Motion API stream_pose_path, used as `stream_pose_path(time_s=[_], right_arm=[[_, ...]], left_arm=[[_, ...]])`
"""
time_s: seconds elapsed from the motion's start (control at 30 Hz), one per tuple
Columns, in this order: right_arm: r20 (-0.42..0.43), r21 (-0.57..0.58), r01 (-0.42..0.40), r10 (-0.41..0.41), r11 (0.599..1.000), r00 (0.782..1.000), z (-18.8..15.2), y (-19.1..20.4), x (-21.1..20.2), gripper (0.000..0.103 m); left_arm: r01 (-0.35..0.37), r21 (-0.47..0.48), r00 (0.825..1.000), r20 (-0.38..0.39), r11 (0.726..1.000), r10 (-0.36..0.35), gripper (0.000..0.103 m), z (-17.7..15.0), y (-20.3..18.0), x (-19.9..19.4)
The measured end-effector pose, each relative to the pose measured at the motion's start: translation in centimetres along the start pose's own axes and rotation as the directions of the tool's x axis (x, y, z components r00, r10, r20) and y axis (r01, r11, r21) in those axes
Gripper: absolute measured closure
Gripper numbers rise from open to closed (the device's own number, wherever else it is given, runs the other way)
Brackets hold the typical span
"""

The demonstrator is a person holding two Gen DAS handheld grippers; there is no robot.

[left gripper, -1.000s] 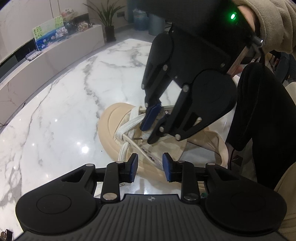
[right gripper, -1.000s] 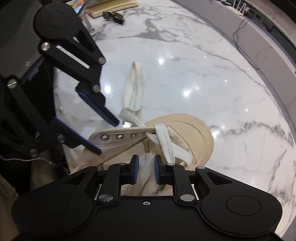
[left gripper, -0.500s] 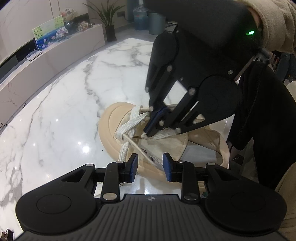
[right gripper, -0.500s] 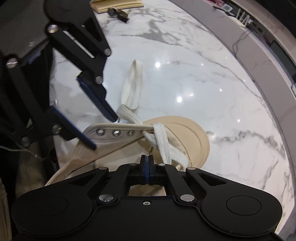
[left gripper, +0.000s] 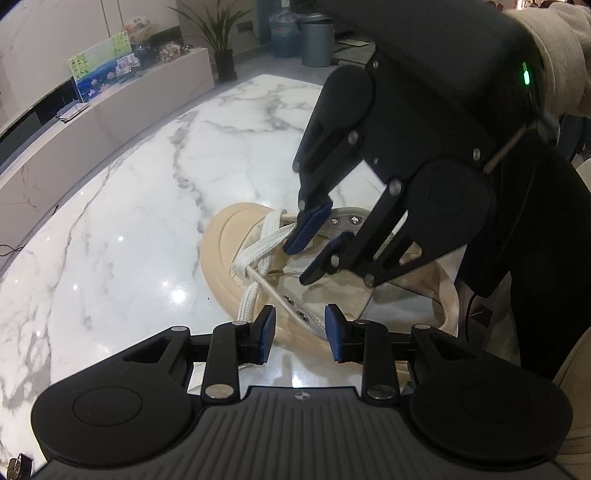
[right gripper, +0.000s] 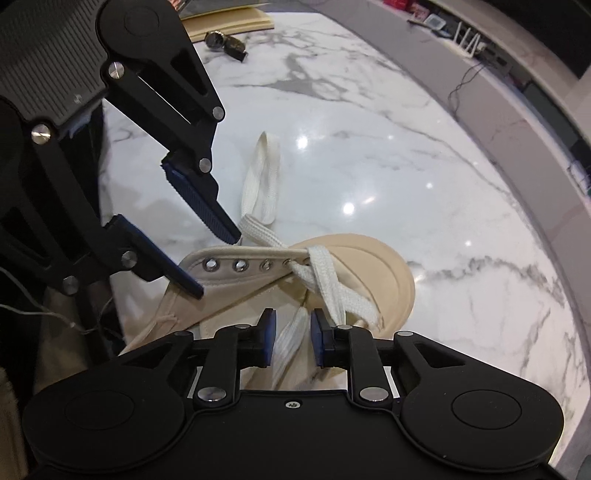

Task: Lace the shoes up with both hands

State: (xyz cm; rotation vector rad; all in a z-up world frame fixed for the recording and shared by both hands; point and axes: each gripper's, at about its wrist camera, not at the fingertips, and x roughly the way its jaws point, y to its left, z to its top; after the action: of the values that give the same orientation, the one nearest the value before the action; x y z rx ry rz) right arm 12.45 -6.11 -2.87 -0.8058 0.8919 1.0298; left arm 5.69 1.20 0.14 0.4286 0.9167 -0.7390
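A beige canvas shoe (left gripper: 225,251) lies on the marble table, toe cap (right gripper: 373,273) pointing away from the person. A white flat lace (left gripper: 266,243) crosses through the front eyelets. One loose end (right gripper: 262,177) trails onto the table. My left gripper (left gripper: 300,334) hovers open just above the shoe's near eyelet row and holds nothing. My right gripper (right gripper: 291,339) is open over the tongue; a lace strand (right gripper: 291,345) runs between its pads, unclamped. In the left wrist view the right gripper (left gripper: 310,247) hangs over the lace crossing. The left gripper (right gripper: 207,254) shows by the ankle eyelets.
The marble table (right gripper: 406,147) spreads wide beyond the toe. A wristwatch (right gripper: 225,42) and a beige flat pad (right gripper: 229,22) lie at its far end. A low cabinet (left gripper: 110,110) runs along the left. The person's dark trouser leg (left gripper: 535,240) is close to the heel.
My right gripper shut over the tongue half a second ago and has opened again, leaving the lace strand loose between its pads. The left gripper has stayed open and barely moved.
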Motion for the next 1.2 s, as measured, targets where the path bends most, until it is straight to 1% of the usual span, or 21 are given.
stream_pose_path(time_s=[0.07, 0.2, 0.3, 0.33, 0.37, 0.4, 0.57, 0.7, 0.83, 0.9, 0.97, 1.1, 1.2], right_arm=[[-0.001, -0.027, 0.023, -0.023, 0.999, 1.0, -0.1, 0.5, 0.4, 0.084], [-0.04, -0.063, 0.029, -0.032, 0.998, 0.999, -0.6, 1.2, 1.4, 0.088], [-0.028, -0.057, 0.029, -0.031, 0.998, 0.999, -0.8, 1.0, 1.6, 0.09], [-0.03, -0.048, 0.025, -0.026, 0.999, 0.999, -0.8, 0.8, 1.6, 0.092], [-0.031, -0.04, 0.021, -0.022, 0.999, 0.999, -0.8, 0.7, 1.7, 0.098], [-0.033, -0.035, 0.017, -0.018, 0.999, 0.999, -0.7, 0.6, 1.7, 0.101], [-0.036, -0.015, -0.004, 0.004, 1.0, 0.999, -0.5, 0.0, 1.2, 0.102], [-0.016, -0.022, -0.022, 0.022, 1.0, 1.0, -0.6, -0.3, -0.6, 0.102], [0.009, -0.121, -0.022, 0.023, 0.992, 1.0, -0.9, 0.1, -2.6, 0.102], [0.015, -0.204, -0.029, 0.032, 0.979, 0.999, -0.9, 0.6, -3.4, 0.102], [0.015, -0.254, -0.038, 0.044, 0.966, 0.999, -0.8, 1.0, -3.7, 0.102], [0.011, -0.334, -0.06, 0.068, 0.941, 0.998, -0.2, 1.6, -3.8, 0.102], [0.0, -0.363, -0.072, 0.077, 0.929, 0.997, 0.3, 1.5, -3.5, 0.103]], left_arm=[[0.0, 0.001, 1.0, 0.0, 1.0, 0.0, 0.075, 0.0, 0.0, 0.0], [0.006, 0.001, 1.0, 0.001, 1.0, -0.006, 0.074, 0.0, 0.1, 0.0], [0.009, 0.0, 1.0, 0.0, 1.0, -0.009, 0.074, 0.0, 0.2, 0.1], [0.01, 0.001, 1.0, -0.001, 1.0, -0.01, 0.074, 0.0, 0.2, 0.1], [0.011, 0.001, 1.0, -0.001, 1.0, -0.011, 0.074, 0.0, 0.1, 0.1], [0.011, 0.002, 1.0, -0.001, 1.0, -0.011, 0.074, 0.0, 0.1, 0.1], [0.008, 0.005, 1.0, -0.005, 1.0, -0.008, 0.074, 0.2, 0.1, 0.3], [0.005, 0.006, 1.0, -0.009, 1.0, -0.005, 0.074, 0.4, 0.1, 0.3], [0.002, 0.008, 1.0, -0.013, 1.0, -0.002, 0.074, 0.6, 0.1, 0.4], [0.001, 0.009, 1.0, -0.014, 1.0, -0.001, 0.074, 0.7, 0.1, 0.5], [0.0, 0.01, 1.0, -0.016, 1.0, 0.001, 0.074, 0.8, 0.1, 0.5], [-0.002, 0.011, 1.0, -0.019, 1.0, 0.002, 0.074, 0.9, 0.1, 0.6], [0.0, 0.012, 1.0, -0.02, 1.0, 0.0, 0.074, 0.8, 0.1, 0.6]])
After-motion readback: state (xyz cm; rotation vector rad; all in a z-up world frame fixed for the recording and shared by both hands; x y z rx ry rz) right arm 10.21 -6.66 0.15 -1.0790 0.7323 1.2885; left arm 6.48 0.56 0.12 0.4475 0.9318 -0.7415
